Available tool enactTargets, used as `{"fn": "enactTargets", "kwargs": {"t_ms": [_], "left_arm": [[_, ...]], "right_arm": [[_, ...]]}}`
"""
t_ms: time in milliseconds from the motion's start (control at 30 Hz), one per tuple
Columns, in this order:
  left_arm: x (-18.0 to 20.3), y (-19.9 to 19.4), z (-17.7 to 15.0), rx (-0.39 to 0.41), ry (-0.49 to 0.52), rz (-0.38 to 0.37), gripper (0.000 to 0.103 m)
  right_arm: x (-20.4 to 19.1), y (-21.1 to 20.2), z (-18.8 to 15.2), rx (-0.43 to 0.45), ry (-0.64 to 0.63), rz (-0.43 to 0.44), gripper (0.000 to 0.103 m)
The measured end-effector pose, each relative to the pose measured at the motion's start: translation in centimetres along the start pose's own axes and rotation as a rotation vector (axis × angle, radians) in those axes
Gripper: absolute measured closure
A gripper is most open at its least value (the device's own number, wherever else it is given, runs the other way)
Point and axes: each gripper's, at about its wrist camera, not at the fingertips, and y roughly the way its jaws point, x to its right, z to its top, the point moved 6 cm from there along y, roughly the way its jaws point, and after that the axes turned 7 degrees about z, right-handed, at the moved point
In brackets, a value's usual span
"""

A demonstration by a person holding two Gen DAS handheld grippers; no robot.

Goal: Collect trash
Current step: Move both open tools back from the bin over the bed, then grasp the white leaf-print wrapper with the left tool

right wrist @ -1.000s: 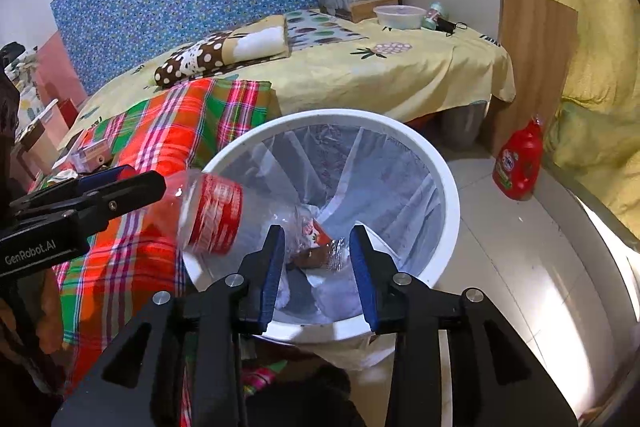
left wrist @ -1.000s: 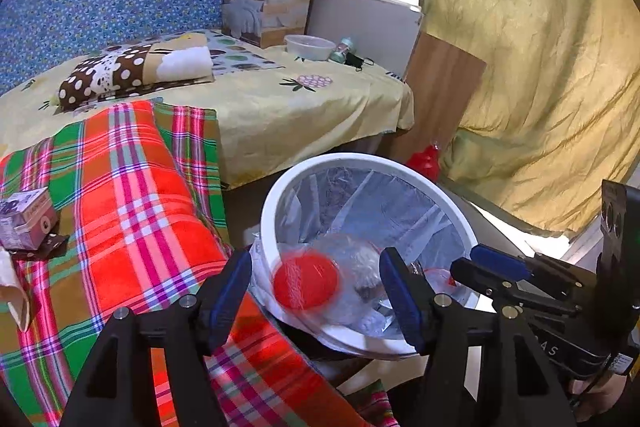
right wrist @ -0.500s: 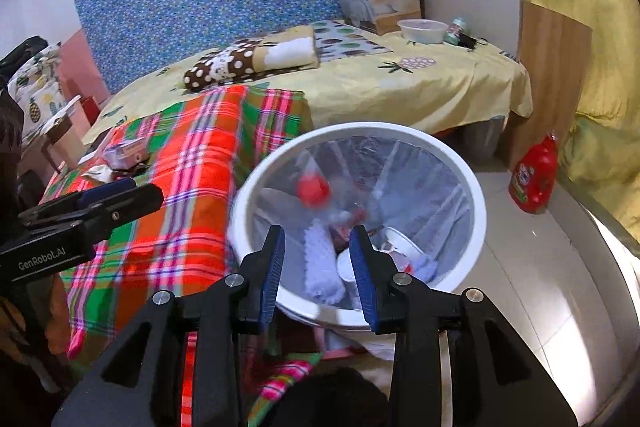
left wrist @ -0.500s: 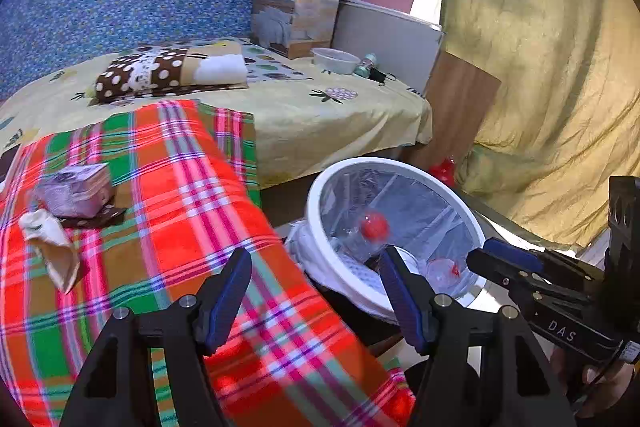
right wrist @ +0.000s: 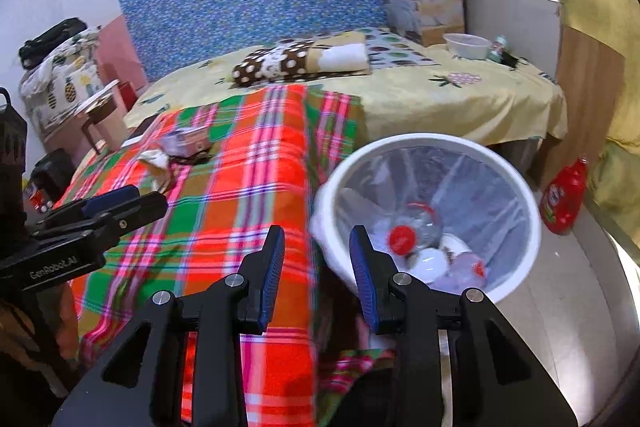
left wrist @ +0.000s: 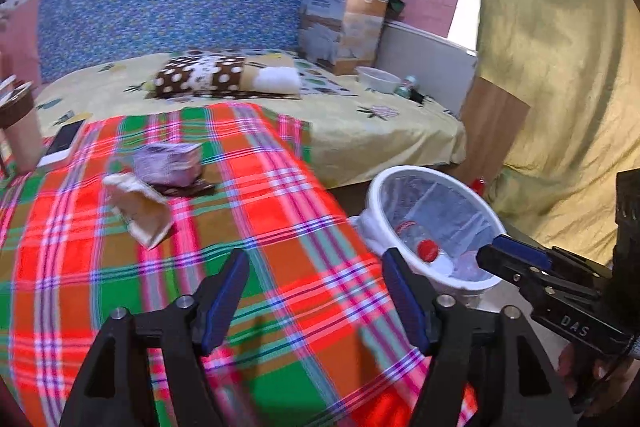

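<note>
Left gripper (left wrist: 316, 301) over the plaid blanket (left wrist: 256, 227), jaws opening with nothing between them; right gripper (right wrist: 318, 267) at the blanket's right edge beside the white bin (right wrist: 516, 187), jaws parted a little and empty. Remaining trash lies toward the far left of the blanket: a crumpled paper bag (left wrist: 138, 213), and just beyond it a small purple carton (left wrist: 168, 163) resting on a dark wrapper (left wrist: 188, 189). All three are judged light. The bag should be soft and will collapse, so a pinch across a raised fold is advised; the carton is likely stiffer and suits a grip across its short sides; the flat wrapper may slip and drag cloth with it. A clear bottle with a red cap (right wrist: 402, 237) already lies in the bin's liner. Open blanket separates the left gripper from the trash, so the approach is unobstructed. A phone (left wrist: 64, 143) sits at the blanket's far left corner, apart from the trash. The bin stands on the floor against the bed's near right edge, mouth open; a red detergent bottle (right wrist: 564, 203) stands to its right.
</note>
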Motion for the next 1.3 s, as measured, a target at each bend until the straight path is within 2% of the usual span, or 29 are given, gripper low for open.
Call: {"fn": "enactTargets", "kwargs": {"t_ms": [400, 700, 967, 1300], "left_arm": [[-6.0, -1.4, -2.1, -0.008, -0.079, 0.124, 0.032], [-8.7, -2.1, -2.1, 0.005, -0.131, 0.177, 0.033], [-10.5, -1.8, -0.5, 0.02, -0.184, 0.191, 0.033], [-12.6, 0.7, 2.6, 0.04, -0.248, 0.209, 0.032]], "right_arm": [[-4.2, 1.6, -0.3, -0.029, -0.054, 0.093, 0.067], [-6.4, 2.7, 0.1, -0.047, -0.1, 0.127, 0.067], [-7.5, 3.6, 1.2, -0.039, -0.127, 0.146, 0.067], [-7.9, 5.1, 2.2, -0.043, -0.137, 0.16, 0.067]]}}
